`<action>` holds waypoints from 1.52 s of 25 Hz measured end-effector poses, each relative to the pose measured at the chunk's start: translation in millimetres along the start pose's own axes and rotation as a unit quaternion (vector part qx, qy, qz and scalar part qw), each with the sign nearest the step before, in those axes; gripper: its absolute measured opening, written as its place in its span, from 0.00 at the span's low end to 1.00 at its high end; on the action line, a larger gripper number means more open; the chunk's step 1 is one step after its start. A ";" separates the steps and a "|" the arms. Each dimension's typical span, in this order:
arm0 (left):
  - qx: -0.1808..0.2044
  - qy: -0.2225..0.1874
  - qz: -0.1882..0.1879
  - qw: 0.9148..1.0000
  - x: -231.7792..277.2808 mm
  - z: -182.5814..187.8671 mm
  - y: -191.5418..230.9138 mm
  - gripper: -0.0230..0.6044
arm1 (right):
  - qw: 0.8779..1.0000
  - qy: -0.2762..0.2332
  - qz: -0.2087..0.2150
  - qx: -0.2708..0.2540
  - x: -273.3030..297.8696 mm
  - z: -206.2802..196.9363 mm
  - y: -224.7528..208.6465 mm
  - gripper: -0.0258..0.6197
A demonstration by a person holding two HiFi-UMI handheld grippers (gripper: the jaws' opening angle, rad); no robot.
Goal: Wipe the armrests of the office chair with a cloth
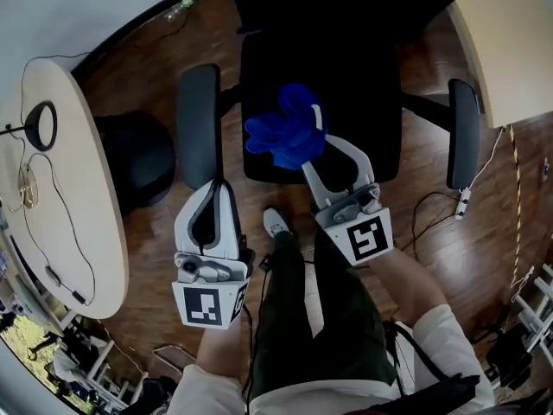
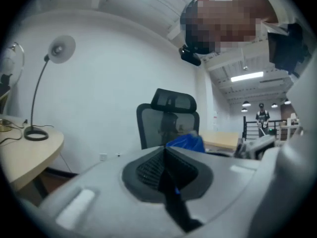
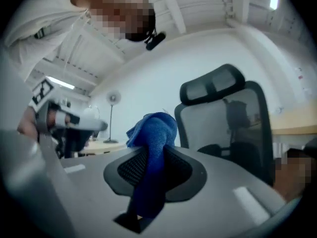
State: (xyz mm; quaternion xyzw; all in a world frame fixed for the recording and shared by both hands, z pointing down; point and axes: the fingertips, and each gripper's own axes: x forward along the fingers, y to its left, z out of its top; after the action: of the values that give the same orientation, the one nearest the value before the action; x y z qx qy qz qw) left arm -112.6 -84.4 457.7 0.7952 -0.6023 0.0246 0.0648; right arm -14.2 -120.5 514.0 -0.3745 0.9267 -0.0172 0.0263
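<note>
The black office chair [image 1: 346, 76] stands in front of me, seen from above in the head view. Its left armrest [image 1: 199, 124] and right armrest [image 1: 463, 132] are dark grey pads. My right gripper [image 1: 313, 161] is shut on a crumpled blue cloth [image 1: 289, 132], held over the seat's front left part. In the right gripper view the cloth [image 3: 151, 143] bulges up between the right gripper's [image 3: 148, 170] jaws. My left gripper [image 1: 216, 187] is shut with nothing in it, just short of the left armrest's near end. In the left gripper view the left gripper [image 2: 166, 157] faces the chair back [image 2: 168, 120].
A curved beige desk [image 1: 86, 232] with a ring lamp [image 1: 39, 126] and cables stands at the left. Beside it is a black round seat [image 1: 134, 158]. Another light desk [image 1: 510, 41] sits at the upper right. Cables [image 1: 441, 210] lie on the wooden floor. My shoe [image 1: 276, 223] is below the seat.
</note>
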 end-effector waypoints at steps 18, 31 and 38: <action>-0.048 0.053 0.084 0.994 -119.3 -72.4 52.8 0.04 | 0.959 0.259 0.002 0.118 141.4 -315.1 30.2 0.17; 0.014 -0.051 -0.030 0.998 -90.3 171.0 -15.4 0.04 | 0.990 -0.034 -0.138 0.011 -133.5 231.9 -17.0 0.18; 0.022 -0.097 -0.099 0.990 -141.6 298.9 -103.0 0.04 | 0.974 -0.093 -0.206 -0.001 -238.0 386.9 -3.5 0.18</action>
State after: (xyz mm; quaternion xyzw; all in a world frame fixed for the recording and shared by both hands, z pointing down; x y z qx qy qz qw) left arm -63.9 38.5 137.5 0.8510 -0.5231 -0.0461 -0.0090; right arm 183.0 37.7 136.5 -0.5574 0.8232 0.0135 0.1075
